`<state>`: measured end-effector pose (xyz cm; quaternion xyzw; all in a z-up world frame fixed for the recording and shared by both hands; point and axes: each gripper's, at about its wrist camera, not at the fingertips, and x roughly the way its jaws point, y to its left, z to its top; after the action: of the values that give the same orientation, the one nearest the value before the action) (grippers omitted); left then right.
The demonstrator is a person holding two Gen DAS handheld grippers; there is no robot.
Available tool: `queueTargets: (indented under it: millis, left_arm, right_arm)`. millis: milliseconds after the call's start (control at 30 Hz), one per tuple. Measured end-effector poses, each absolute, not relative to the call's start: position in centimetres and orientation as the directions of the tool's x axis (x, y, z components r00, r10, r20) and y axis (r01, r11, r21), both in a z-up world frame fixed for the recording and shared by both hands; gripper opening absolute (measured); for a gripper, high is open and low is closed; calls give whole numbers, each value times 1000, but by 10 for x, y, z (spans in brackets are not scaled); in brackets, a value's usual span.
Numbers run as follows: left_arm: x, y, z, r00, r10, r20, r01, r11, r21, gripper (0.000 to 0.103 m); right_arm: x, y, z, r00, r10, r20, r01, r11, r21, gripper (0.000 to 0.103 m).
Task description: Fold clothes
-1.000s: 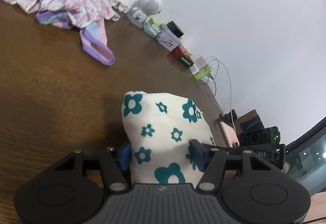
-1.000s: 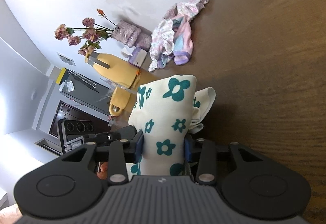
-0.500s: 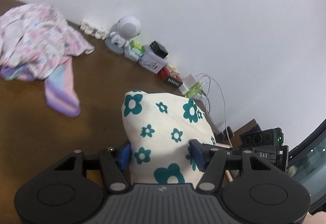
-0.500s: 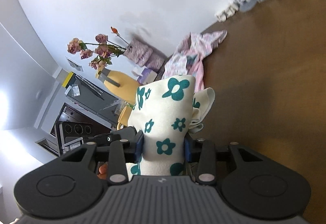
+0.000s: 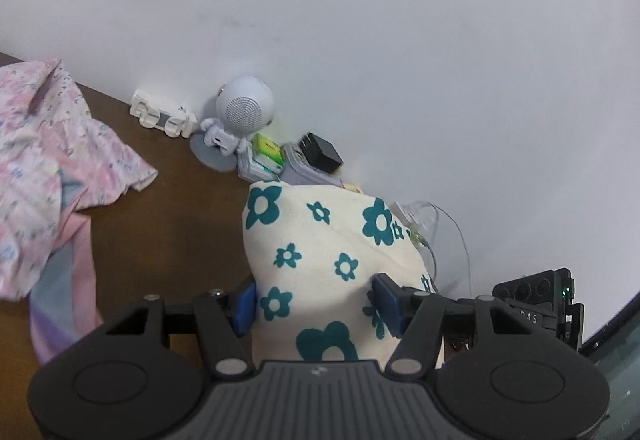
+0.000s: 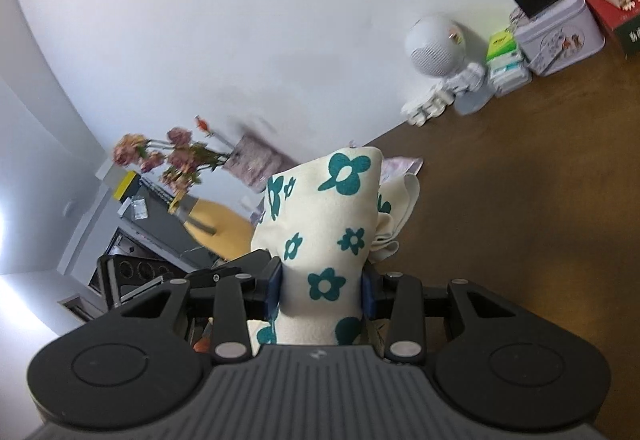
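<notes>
Pink garment [image 5: 44,179] cut off at left edge

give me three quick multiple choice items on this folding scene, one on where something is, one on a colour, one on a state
1. Where is the round white speaker?
A. against the wall
B. on the pink clothes
C. in a gripper

2. What colour are the flowers on the cream garment?
A. red
B. teal
C. black

3. What is the right gripper doing?
A. hanging open and empty
B. clamped on the cream garment
C. holding the black box

Answers:
1 A, it stands at the table's back edge by the wall.
2 B, the print is teal.
3 B, both pads press the cloth.
</notes>
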<state>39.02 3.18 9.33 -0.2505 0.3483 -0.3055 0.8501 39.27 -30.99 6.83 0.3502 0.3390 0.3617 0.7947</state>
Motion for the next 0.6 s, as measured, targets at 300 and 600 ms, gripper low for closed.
queueTargets:
  millis: [300,600]
  left_arm:
    - [479,14,58,546,-701,-459,299,675,-675,59]
    - [543,4,22,532,-692,-488,246,678,-693,59]
  right_arm:
    - [468,-325,35,562,770,-302,-284,522,804,37]
    - [529,-335,-2,607,722,-332,-205,546,812,37]
